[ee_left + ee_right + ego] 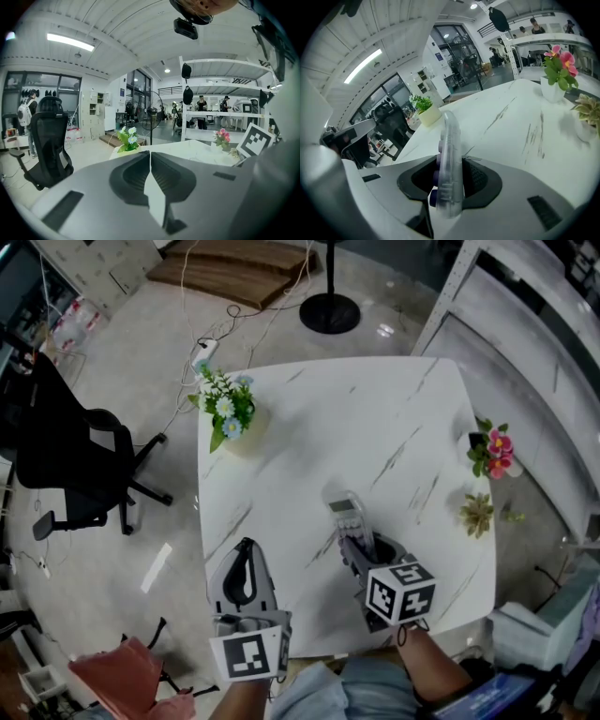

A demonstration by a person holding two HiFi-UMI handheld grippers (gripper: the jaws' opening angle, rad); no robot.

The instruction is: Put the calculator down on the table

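My right gripper [353,538] [449,180] is shut on the calculator [346,513] [448,161], a clear-cased slab with purple keys, gripped edge-on so it sticks out forward over the white marble table [394,418] [511,122]. In the head view it hangs over the table's near middle, slightly right. My left gripper [243,570] [150,161] is shut with nothing between its jaws, at the table's near left edge.
A pot of white and blue flowers [226,407] [127,138] stands at the far left corner. Pink flowers [493,454] [558,65] and a small succulent [476,513] [589,110] stand along the right edge. A black office chair [70,465] [47,140] is on the floor at left.
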